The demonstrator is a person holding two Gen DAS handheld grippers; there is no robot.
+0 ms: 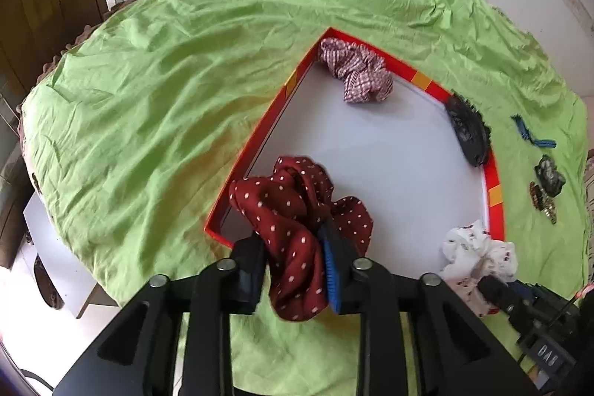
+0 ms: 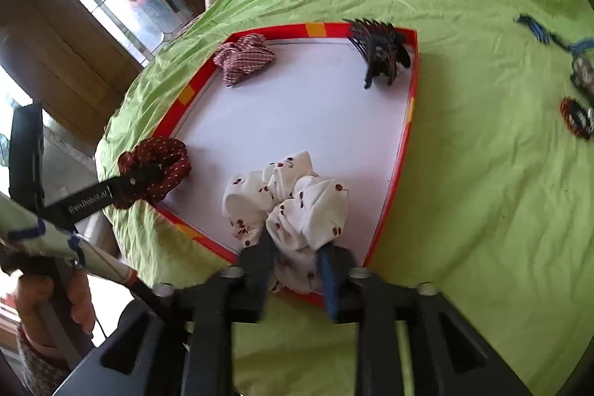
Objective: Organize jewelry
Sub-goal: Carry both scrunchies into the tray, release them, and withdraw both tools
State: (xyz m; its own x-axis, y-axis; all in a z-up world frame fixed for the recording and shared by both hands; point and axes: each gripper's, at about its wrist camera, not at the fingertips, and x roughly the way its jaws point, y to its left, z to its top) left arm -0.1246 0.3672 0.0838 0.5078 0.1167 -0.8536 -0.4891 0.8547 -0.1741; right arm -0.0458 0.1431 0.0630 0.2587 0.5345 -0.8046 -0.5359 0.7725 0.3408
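The dark red white-dotted fabric scrunchie (image 1: 297, 229), loosely between the parted left tongs (image 1: 295, 275), straddles the near-left corner of the red-rimmed white tray (image 1: 260, 132) on the bed (the white cherry-print scrunchie (image 2: 293, 210) sits likewise within the parted right tongs (image 2: 297, 270) at the near rim), so either could slide out onto the green sheet (image 1: 148, 80).

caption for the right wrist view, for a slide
Right claw straddling a white cherry-print scrunchie at the near edge of a red-rimmed tray on green cloth.
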